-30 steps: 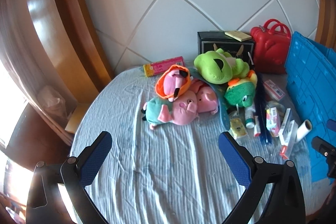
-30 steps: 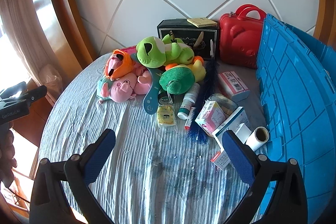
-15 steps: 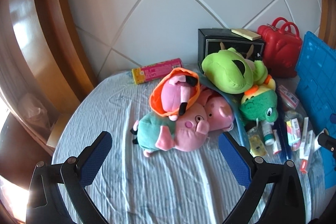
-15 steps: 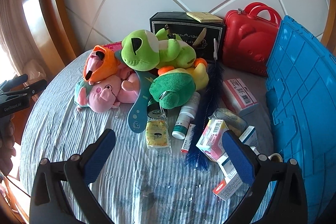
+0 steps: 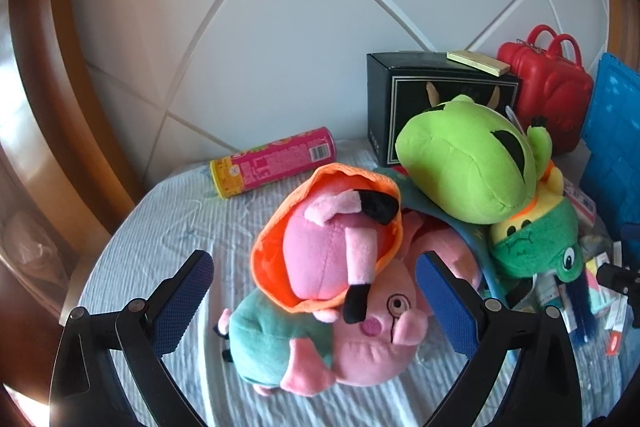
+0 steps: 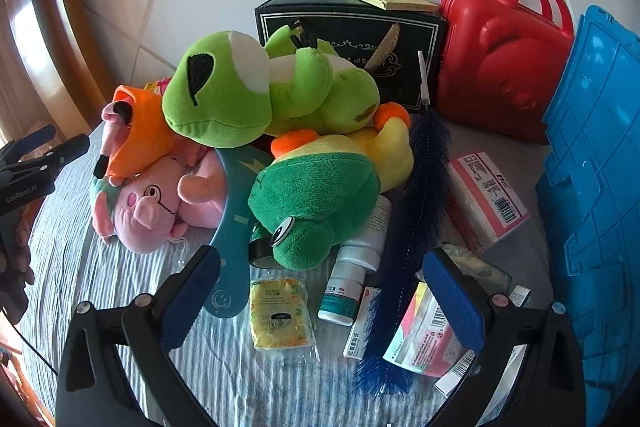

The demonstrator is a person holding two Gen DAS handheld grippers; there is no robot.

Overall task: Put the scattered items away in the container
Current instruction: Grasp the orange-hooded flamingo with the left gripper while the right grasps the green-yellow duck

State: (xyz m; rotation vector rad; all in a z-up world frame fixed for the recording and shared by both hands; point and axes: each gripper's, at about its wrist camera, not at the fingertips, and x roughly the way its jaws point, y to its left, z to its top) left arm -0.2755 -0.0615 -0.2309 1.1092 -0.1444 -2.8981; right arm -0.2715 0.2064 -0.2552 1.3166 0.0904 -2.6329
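Soft toys counted: five, piled together at the middle of the surface, which is covered in a pale ribbed cloth. A lime green frog plush lies on top. Below it is a yellow duck in a dark green hood. To their left are a pink flamingo in an orange hood and two pink pigs, the nearer one wearing a teal garment and the other largely hidden behind it.

Small goods counted in the right wrist view: one yellow sachet, one white bottle, one dark blue bristle brush, one teal curved plastic piece, one pink-and-white box and several smaller cartons near the right jaw (their number cannot be told). One pink canister lies on its side by the wall.

One blue ribbed container stands at the right edge of the surface. One red case and one black box stand against the wall, with a yellow pad on the box.

Left gripper: jaws spread wide and holding nothing, straddling the flamingo and the teal-clad pig. Right gripper: jaws likewise wide and empty, above the sachet and bottle. A hand holding the left gripper shows at the left edge.
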